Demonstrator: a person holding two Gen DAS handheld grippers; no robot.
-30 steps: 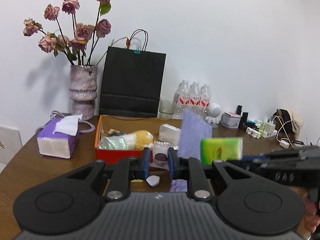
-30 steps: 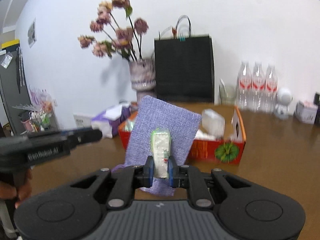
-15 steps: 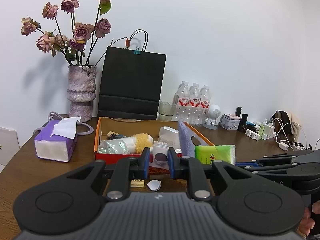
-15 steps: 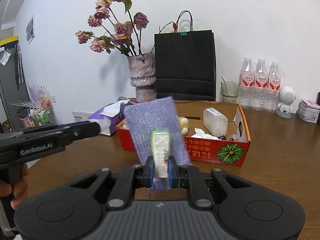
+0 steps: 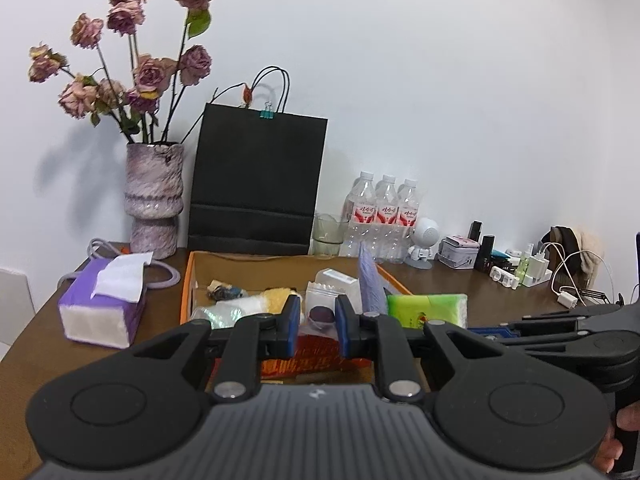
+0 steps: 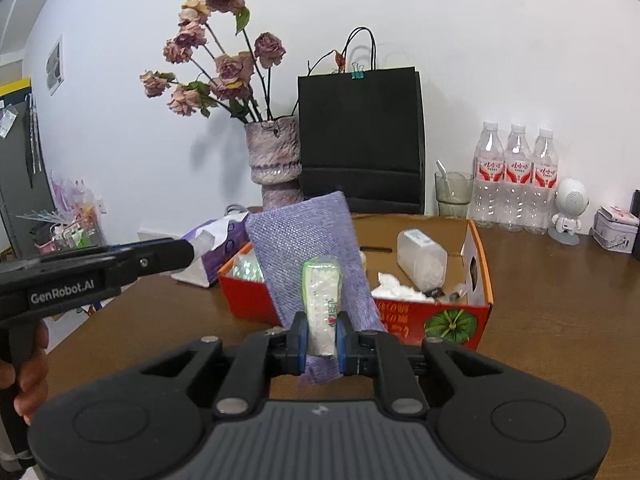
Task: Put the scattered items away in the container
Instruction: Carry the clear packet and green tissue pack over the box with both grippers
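My right gripper clamps a green tissue pack and purple cloth near the orange box.

The cardboard box stands open at the top, so entry from above is free, though a clear plastic container, crumpled white paper and other small items crowd its floor. Behind it a black paper bag, a vase and water bottles line the wall. A tissue box flanks its left side; bare table lies to its right.
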